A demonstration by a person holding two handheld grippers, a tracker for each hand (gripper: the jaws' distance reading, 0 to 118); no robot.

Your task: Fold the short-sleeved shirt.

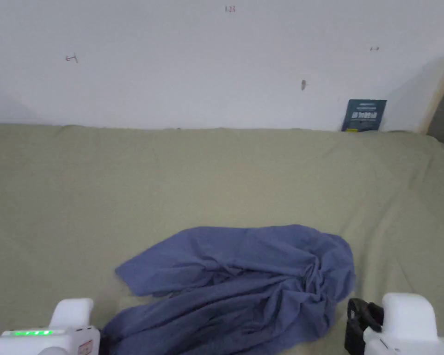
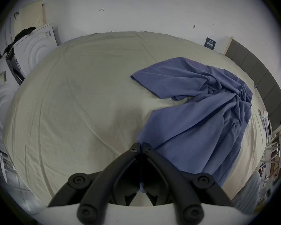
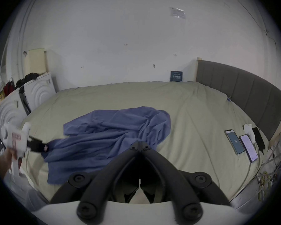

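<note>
Left tool (image 2: 141,145) pinches the crumpled shirt's (image 2: 201,114) edge; right tool (image 3: 140,145) closed, empty.

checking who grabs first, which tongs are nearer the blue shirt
Left. The left tongs are closed on the blue shirt at its near-left edge; the right tongs, also closed, are off its right side over the bedsheet.

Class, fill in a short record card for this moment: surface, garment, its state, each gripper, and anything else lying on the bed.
surface: bed with a beige sheet
garment: blue shirt
state: crumpled, not folded
left gripper: jaws shut on the shirt's near edge
right gripper: jaws shut, nothing between them
other items: three phones lying by the grey headboard
</note>
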